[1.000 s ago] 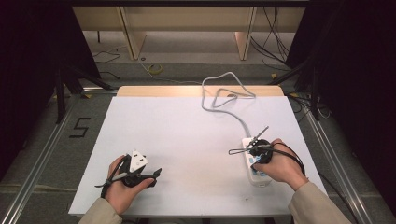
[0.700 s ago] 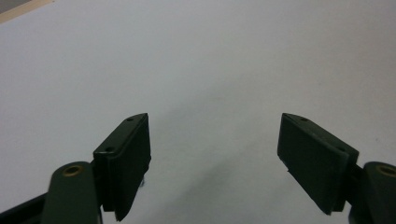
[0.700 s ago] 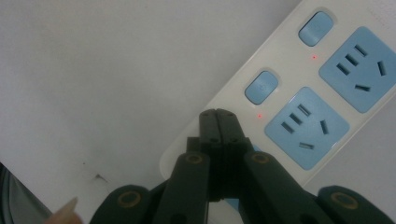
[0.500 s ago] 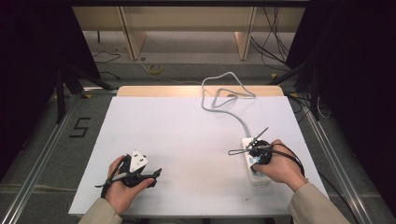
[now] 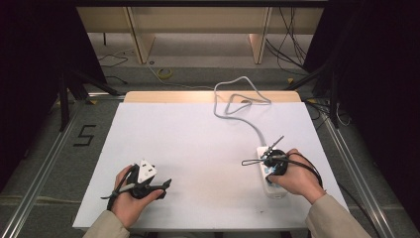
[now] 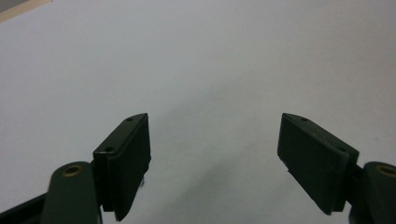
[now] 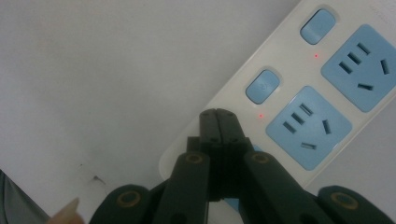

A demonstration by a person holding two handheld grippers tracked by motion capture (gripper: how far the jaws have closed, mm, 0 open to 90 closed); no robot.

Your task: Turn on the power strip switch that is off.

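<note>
1. Our right gripper (image 7: 217, 114), jaws pressed together, hovered over the white power strip (image 5: 267, 171) at the table's (image 5: 198, 144) right edge.
2. Our left gripper (image 5: 166, 183) rested low, jaws apart, empty.

White table (image 5: 198, 148) on grey floor (image 5: 44, 148) — wooden shelving (image 5: 198, 20) behind, dark sides.
</note>
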